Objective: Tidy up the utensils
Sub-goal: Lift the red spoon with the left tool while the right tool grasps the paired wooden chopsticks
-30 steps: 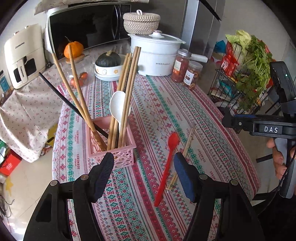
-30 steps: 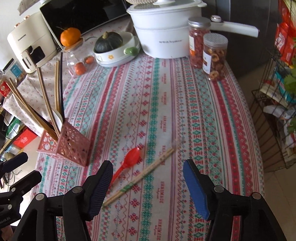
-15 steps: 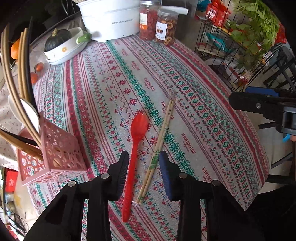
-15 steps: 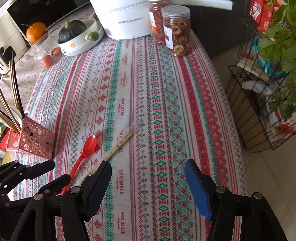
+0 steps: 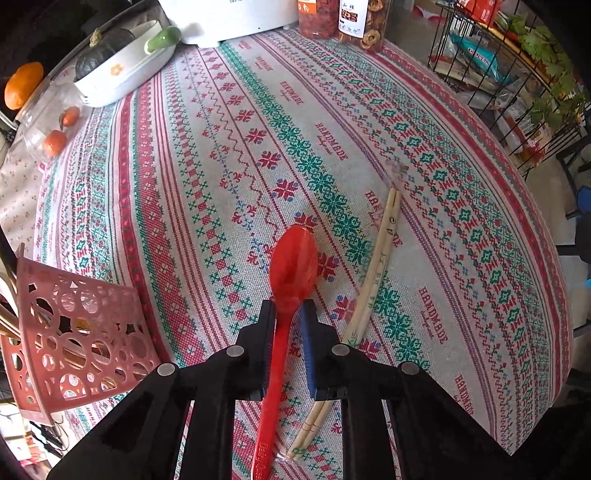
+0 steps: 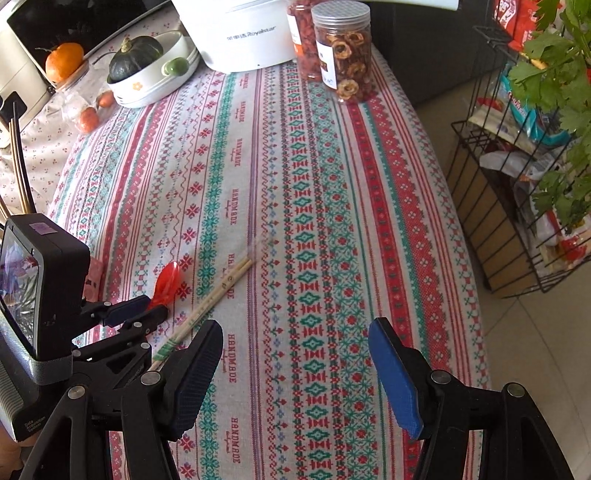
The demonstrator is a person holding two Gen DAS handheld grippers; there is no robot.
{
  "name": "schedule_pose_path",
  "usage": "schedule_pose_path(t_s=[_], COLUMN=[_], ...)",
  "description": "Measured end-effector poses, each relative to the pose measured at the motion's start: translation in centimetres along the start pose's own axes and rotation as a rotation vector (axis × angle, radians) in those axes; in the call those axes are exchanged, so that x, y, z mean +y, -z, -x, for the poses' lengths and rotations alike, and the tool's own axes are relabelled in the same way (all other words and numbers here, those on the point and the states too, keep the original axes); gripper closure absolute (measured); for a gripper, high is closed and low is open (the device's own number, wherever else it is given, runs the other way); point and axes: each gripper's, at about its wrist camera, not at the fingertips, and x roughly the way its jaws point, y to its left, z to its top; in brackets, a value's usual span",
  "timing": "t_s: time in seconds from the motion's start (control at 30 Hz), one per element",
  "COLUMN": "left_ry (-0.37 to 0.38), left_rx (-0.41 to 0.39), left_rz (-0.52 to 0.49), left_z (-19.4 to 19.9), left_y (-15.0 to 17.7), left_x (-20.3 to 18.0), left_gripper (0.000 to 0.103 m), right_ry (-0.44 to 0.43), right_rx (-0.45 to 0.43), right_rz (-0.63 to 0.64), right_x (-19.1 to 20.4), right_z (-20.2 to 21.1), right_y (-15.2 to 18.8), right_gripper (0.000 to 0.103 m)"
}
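Observation:
A red plastic spoon [image 5: 293,258] lies on the patterned tablecloth [image 5: 229,155], bowl pointing away. My left gripper [image 5: 288,310] points steeply down over it, and its jaws are closing with the pads against the spoon's neck. Just right of the spoon lies a pair of light wooden chopsticks [image 5: 380,254]. A pink perforated basket [image 5: 74,332] holding long chopsticks stands at the left. In the right wrist view my right gripper [image 6: 295,326] hovers open and empty over the cloth. From there the left gripper [image 6: 135,312], the spoon [image 6: 168,278] and the chopsticks [image 6: 221,288] are to its left.
At the back stand a white pot [image 6: 240,33], two jars of dried food [image 6: 347,55], a bowl with a green squash [image 6: 147,74] and a glass jar with oranges [image 6: 81,107]. A black wire rack [image 6: 517,184] with packets and greens stands beyond the table's right edge.
My left gripper moved right from the basket, dropped to the red spoon and narrowed its jaws around the neck. The right gripper shifted slightly and stayed open.

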Motion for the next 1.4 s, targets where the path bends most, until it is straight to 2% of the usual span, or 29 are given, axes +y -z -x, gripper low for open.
schedule_pose_path(t_s=[0.1,0.23,0.53,0.77,0.87,1.0,1.1,1.2,1.23,1.3,1.4], left_ry=[-0.005,0.005,0.057,0.111,0.135,0.164,0.181,0.184,0.184,0.189,0.188], left_rx=[-0.021,-0.089,-0.28,-0.414,-0.418,-0.435,-0.446,-0.462,-0.464,-0.467,-0.477], left_rz=[0.004,-0.009,-0.032,0.03,0.075,0.11,0.133,0.141,0.144,0.152,0.161], left_z=[0.4,2.7,11.4,15.7,16.0,16.7,17.4,17.9,18.0,18.2,18.5], left_y=[0.2,1.0,5.0,8.8,9.6,10.3,10.9,11.4,11.6,11.8,12.2], left_x=[0.2,0.3,1.3,4.7,6.4,8.0,9.0,9.7,10.0,10.3,10.8], left_gripper=[0.091,0.092,0.092,0.092,0.093,0.093,0.093,0.093,0.093,0.093,0.093], right_ry=[0.003,0.009,0.003,-0.006,-0.01,-0.003,0.056,0.126,0.139,0.131,0.107], right_rx=[0.004,0.011,0.057,0.115,0.142,0.167,0.138,0.11,0.103,0.096,0.091], right_rz=[0.001,0.007,0.01,0.004,-0.024,-0.058,-0.027,0.037,0.055,0.073,0.076], right_x=[0.1,0.4,2.4,5.1,5.8,6.4,7.3,8.6,8.9,9.4,9.8], right_z=[-0.2,-0.5,-2.8,-6.6,-8.6,-10.8,-11.1,-11.2,-11.2,-11.2,-11.0], right_y=[0.0,-0.1,-0.5,-1.0,-1.3,-1.8,-1.8,-1.6,-1.5,-1.3,-1.1], right_gripper=[0.032,0.032,0.032,0.033,0.033,0.045,0.052,0.07,0.073,0.087,0.094])
